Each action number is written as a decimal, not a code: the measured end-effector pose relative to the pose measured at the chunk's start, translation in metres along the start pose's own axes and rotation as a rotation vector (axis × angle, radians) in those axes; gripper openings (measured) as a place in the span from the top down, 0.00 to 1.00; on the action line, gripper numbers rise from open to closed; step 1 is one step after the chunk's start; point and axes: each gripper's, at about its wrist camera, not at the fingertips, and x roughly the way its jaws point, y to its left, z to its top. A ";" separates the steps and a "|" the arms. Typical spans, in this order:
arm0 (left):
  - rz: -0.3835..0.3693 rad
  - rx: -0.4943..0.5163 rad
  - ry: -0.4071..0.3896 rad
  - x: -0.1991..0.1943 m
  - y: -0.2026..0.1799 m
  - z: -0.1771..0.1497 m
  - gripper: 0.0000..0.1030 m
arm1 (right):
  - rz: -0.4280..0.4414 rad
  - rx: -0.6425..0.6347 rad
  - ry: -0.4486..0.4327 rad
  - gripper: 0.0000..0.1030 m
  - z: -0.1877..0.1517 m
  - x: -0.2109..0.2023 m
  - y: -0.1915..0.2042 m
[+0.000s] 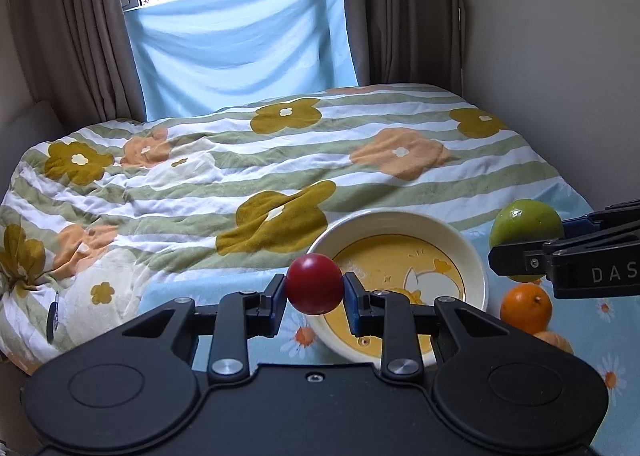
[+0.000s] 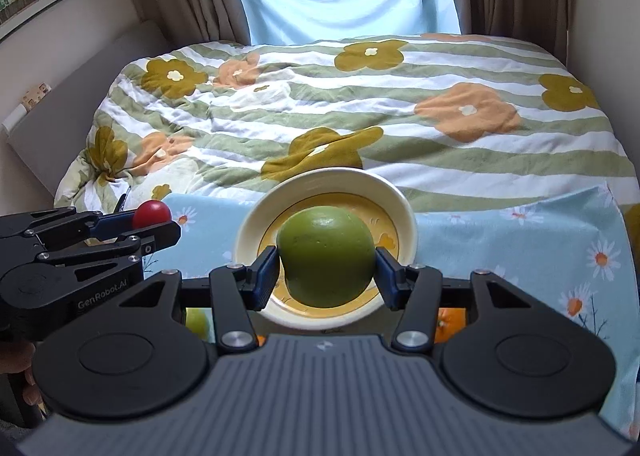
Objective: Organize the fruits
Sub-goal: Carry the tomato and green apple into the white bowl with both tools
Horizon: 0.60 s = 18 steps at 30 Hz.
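My left gripper (image 1: 315, 288) is shut on a small red fruit (image 1: 315, 283), held just left of a cream bowl (image 1: 476, 256) with a yellow inside. My right gripper (image 2: 327, 268) is shut on a large green fruit (image 2: 326, 260), held over the same bowl (image 2: 404, 200). In the left wrist view the green fruit (image 1: 524, 224) and the right gripper (image 1: 516, 252) show at the right edge. The left gripper (image 2: 154, 224) with the red fruit (image 2: 151, 214) appears at the left of the right wrist view. The bowl holds no fruit.
An orange (image 1: 526, 308) and part of another orange fruit (image 1: 558, 340) lie right of the bowl on a blue daisy cloth (image 1: 616, 336). Under the right gripper peek a green fruit (image 2: 198, 322) and an orange (image 2: 448, 324). A flowered striped quilt (image 1: 240, 160) covers the bed behind.
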 end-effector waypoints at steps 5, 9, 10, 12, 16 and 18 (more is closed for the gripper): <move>0.002 0.007 0.038 0.045 -0.010 0.016 0.67 | 0.009 -0.002 0.018 0.36 0.023 0.033 -0.024; -0.009 0.025 0.074 0.079 -0.014 0.021 0.68 | 0.014 -0.002 0.035 0.36 0.033 0.056 -0.035; -0.011 0.030 0.083 0.087 -0.015 0.022 0.68 | 0.013 -0.003 0.036 0.36 0.035 0.061 -0.038; -0.018 0.036 0.101 0.105 -0.019 0.024 0.68 | 0.007 -0.003 0.043 0.36 0.040 0.071 -0.040; -0.037 0.049 0.133 0.137 -0.028 0.027 0.68 | -0.003 0.010 0.059 0.36 0.046 0.090 -0.049; -0.050 0.063 0.145 0.149 -0.033 0.029 0.68 | -0.010 0.019 0.072 0.36 0.047 0.099 -0.052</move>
